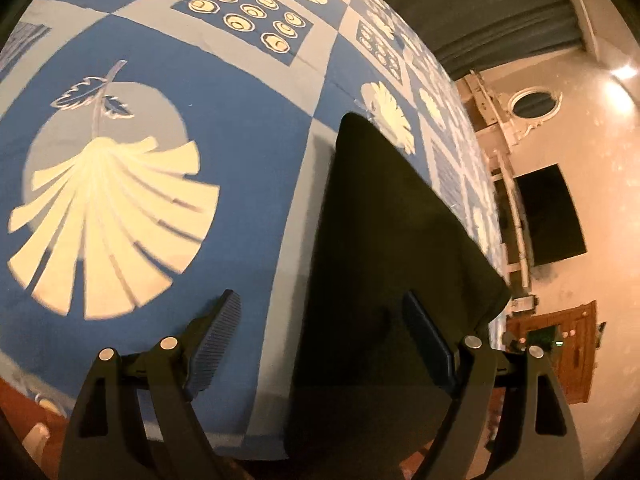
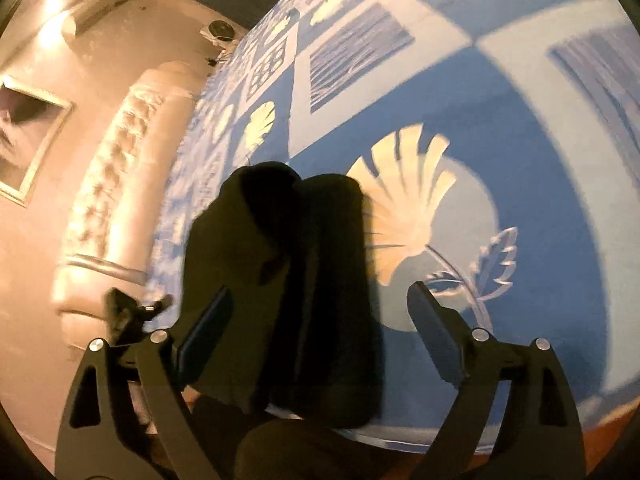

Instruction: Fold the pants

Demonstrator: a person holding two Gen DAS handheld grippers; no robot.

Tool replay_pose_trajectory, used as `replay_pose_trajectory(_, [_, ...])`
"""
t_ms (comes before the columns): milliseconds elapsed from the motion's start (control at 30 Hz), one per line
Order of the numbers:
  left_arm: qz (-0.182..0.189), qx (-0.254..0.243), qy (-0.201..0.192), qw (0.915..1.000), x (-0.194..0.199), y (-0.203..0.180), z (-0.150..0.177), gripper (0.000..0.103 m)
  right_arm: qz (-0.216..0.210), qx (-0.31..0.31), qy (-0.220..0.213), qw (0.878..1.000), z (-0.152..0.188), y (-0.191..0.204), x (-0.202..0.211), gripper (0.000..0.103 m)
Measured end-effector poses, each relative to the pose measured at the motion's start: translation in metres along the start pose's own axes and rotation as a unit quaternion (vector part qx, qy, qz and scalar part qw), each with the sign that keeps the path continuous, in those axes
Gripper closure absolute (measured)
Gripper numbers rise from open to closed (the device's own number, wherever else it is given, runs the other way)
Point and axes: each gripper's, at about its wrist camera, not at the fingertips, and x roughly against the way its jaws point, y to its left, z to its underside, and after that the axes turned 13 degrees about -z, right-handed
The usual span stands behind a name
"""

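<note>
Dark pants (image 1: 384,248) lie flat on a blue patterned bedspread (image 1: 224,92), reaching to the bed's near edge. My left gripper (image 1: 320,344) is open above the pants' near end, its left finger (image 1: 216,344) over the bedspread and its right finger over the dark cloth. In the right wrist view the pants (image 2: 280,280) show two legs side by side, their rounded ends pointing away. My right gripper (image 2: 320,336) is open over them, holding nothing. The left gripper also shows small in this view (image 2: 132,312), at the left of the pants.
The bedspread (image 2: 520,120) carries white shell and leaf prints. A tufted headboard (image 2: 116,184) and a framed picture (image 2: 28,136) stand at the left. A wall with a dark screen (image 1: 552,216), a round mirror (image 1: 532,104) and a wooden cabinet (image 1: 568,352) lies beyond the bed.
</note>
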Motion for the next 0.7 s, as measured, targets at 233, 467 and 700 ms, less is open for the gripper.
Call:
replay_pose_trajectory(233, [0.02, -0.032, 0.021, 0.9991, -0.017, -0.004, -0.011, 0.022, -0.059, 0.005, 0.046, 0.997, -0.012, -0.012, -0.034, 0.013])
replay_pose_trajectory(467, [0.08, -0.036, 0.034, 0.9956, -0.032, -0.013, -0.017, 0.022, -0.09, 0.006, 0.047, 0.995, -0.022, -0.021, -0.04, 0.012])
replay_pose_trajectory(700, [0.1, -0.047, 0.024, 0.9936, -0.047, -0.025, -0.022, 0.018, -0.063, 0.029, 0.071, 0.995, -0.019, -0.013, -0.047, 0.034])
